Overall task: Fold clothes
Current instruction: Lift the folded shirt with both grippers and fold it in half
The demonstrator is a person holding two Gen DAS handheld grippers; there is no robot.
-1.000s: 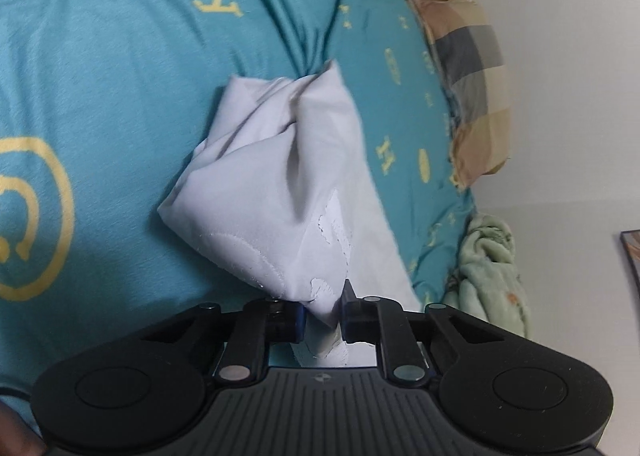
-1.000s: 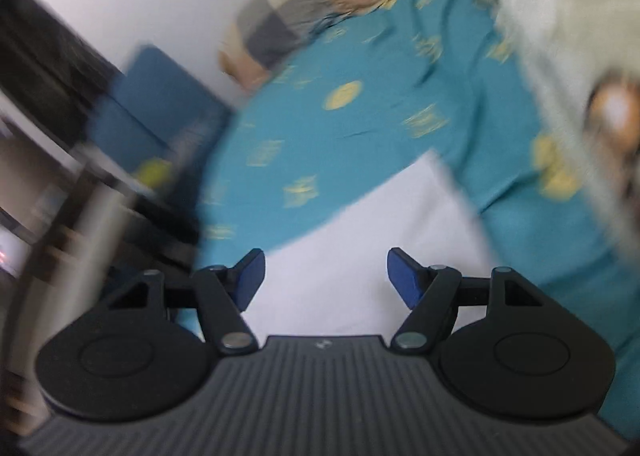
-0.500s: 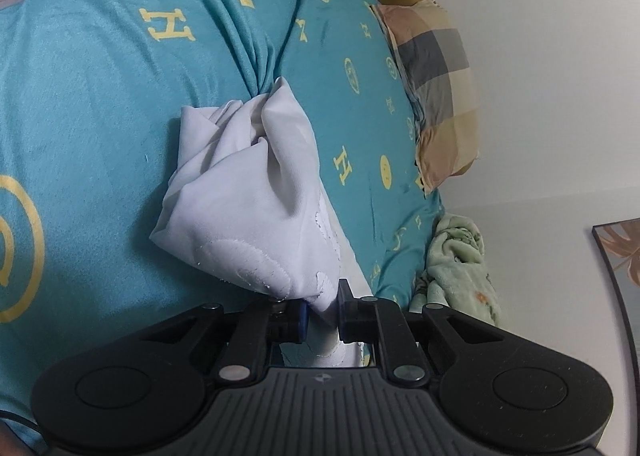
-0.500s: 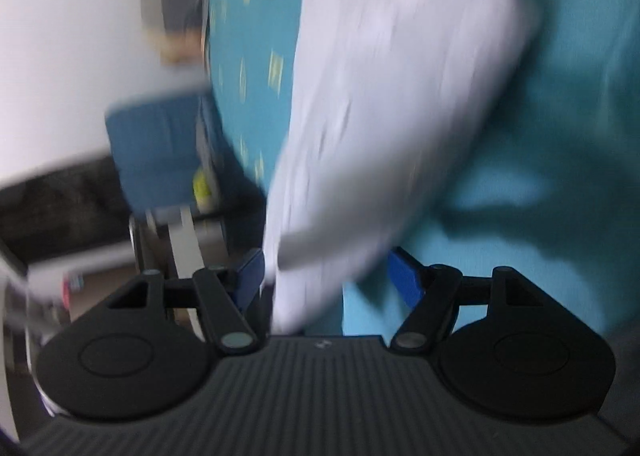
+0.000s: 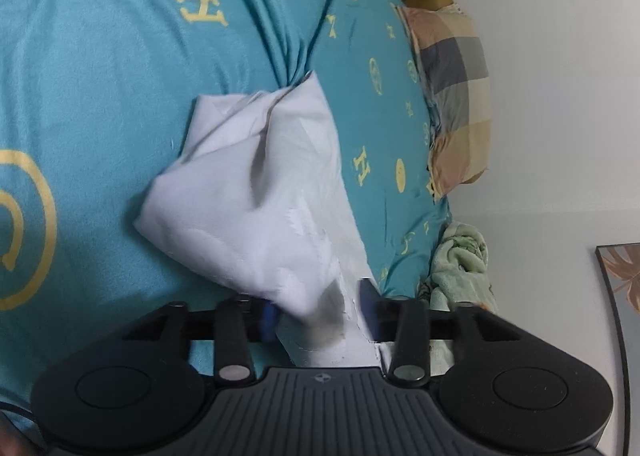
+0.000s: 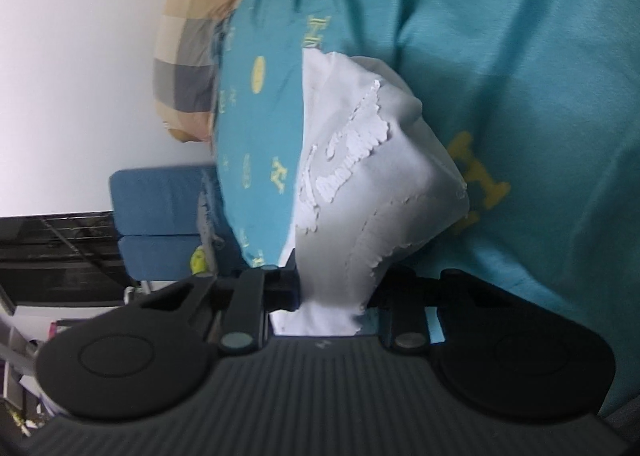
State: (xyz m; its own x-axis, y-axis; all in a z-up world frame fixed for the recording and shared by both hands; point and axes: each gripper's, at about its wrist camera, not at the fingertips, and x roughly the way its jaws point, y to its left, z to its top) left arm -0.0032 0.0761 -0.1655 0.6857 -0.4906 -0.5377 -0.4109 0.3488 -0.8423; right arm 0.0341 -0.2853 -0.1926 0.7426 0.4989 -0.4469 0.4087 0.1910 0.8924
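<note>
1. Lying on the blue bedspread (image 5: pixel 120 104) was the white garment (image 5: pixel 256 192), bunched up near the checked pillow (image 5: pixel 456 96).
2. We saw our left gripper (image 5: pixel 320 316) had just been opening, its jaws apart with a cloth corner loose between them.
3. We saw our right gripper (image 6: pixel 332 296) had just been closing, and it pinched the cloth's near end.
</note>
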